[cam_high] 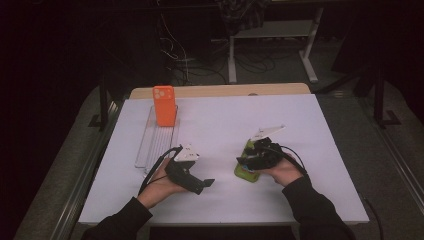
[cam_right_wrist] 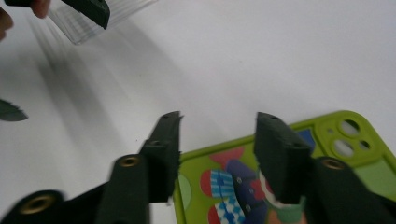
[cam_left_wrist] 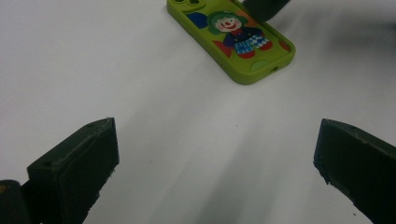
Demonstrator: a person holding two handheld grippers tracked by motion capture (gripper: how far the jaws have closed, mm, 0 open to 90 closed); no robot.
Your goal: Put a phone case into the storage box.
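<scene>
Here the right gripper (cam_right_wrist: 217, 144), jaws parted, seemingly straddles the green phone case (cam_right_wrist: 299, 186); left gripper (cam_left_wrist: 217, 158) released.

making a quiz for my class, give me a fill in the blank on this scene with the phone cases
1. The case lying flat on the table is ____ in colour.
2. The orange case stands at the far end of a clear ____.
3. The picture on the flat case shows a ____.
4. The left gripper has its fingers ____.

Missing words: green; tray; clown; open
</scene>
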